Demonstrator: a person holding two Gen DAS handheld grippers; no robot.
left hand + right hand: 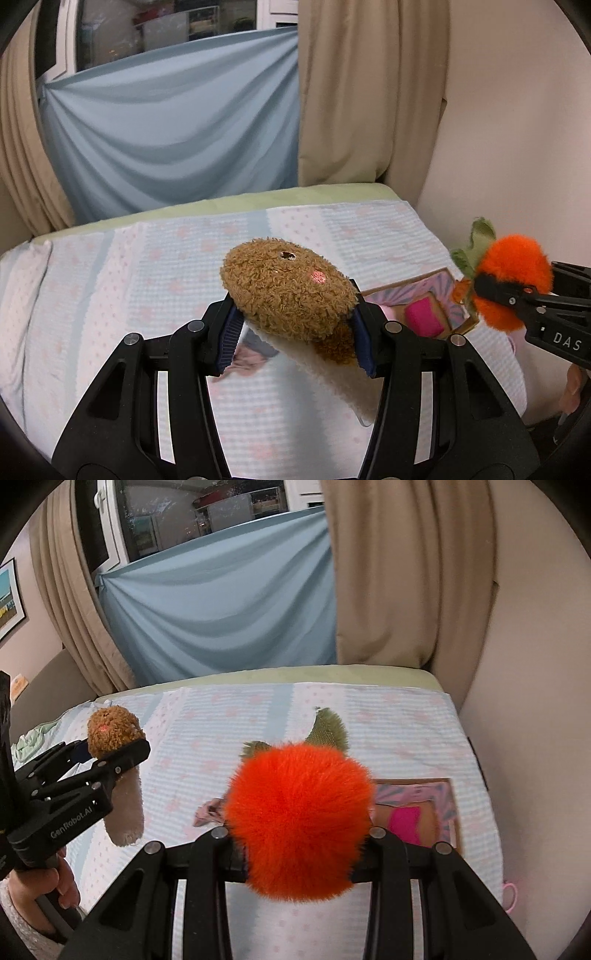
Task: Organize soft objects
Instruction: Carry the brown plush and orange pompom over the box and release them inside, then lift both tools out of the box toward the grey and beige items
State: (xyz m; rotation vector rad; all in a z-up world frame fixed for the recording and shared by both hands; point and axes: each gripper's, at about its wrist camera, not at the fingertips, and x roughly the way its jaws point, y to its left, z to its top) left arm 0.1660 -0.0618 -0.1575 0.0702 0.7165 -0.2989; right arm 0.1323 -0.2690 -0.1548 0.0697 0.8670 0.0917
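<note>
Two plush toys held clear above a bed (110, 280) spread with a pale blue and pink dotted blanket. Left gripper (293, 328) closed on the brown curly-pile plush (288, 284), blue pads (229, 332) pressed to either side; long axis tilted, brown head up and away, cream lower end (343, 380) drooping toward the camera. Right gripper (299, 849) clamped on the orange fluffy plush (299, 816), green leaves (327, 731) pointing away from the tool, fingertips buried in the fur. Open cardboard box (417, 286) flat on the blanket, below and slightly right of the orange toy, further right of the brown one; right hand judged nearer, so likely first to release. Inside the box: a magenta item (404, 823), kind unclear; remaining contents hidden behind the orange fur. Small pink cloth (210, 810) loose on the blanket, just left of the box, between the two tools.
</note>
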